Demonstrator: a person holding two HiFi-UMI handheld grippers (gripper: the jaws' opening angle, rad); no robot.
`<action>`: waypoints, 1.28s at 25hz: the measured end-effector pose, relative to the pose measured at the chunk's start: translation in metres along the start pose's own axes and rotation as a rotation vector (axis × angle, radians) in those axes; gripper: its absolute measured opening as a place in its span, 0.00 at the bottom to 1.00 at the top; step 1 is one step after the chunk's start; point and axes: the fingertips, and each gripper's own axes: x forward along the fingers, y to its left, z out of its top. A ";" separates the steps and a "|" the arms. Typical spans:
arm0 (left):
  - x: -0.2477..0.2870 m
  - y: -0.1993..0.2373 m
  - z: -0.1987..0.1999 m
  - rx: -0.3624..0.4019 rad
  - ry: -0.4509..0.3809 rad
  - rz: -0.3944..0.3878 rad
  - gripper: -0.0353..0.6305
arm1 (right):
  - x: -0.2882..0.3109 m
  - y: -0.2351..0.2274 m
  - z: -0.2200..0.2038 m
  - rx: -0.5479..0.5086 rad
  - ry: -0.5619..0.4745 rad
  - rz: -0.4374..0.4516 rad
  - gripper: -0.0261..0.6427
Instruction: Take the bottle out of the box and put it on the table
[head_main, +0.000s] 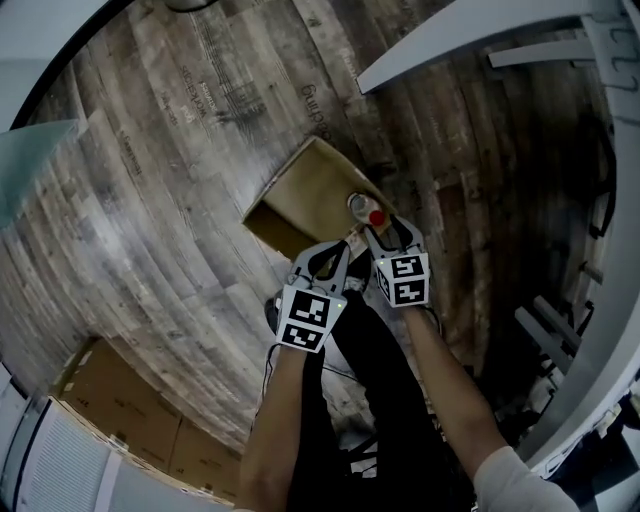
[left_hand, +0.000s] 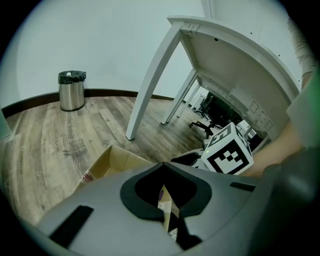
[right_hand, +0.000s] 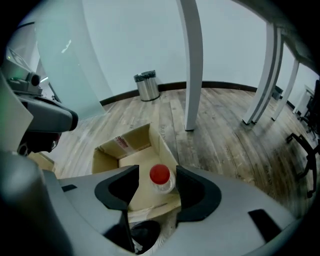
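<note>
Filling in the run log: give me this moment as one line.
stage: pre-grasp | left tool: shut on box edge | right tool: open, astride bottle | bottle: in box, not yet lifted

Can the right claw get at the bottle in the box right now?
Likely yes. The right claw is open, and the red cap of the bottle shows between its jaws. The box is open-topped, and nothing covers the bottle.
</note>
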 end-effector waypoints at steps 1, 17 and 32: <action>0.001 0.003 -0.001 -0.003 -0.003 0.000 0.07 | 0.006 -0.001 -0.002 -0.011 0.007 -0.004 0.42; -0.003 0.021 -0.017 -0.042 -0.016 0.014 0.07 | 0.030 0.000 -0.007 -0.136 0.076 0.005 0.31; -0.058 -0.010 0.007 0.009 -0.035 -0.001 0.07 | -0.045 0.026 0.022 -0.190 0.046 -0.023 0.31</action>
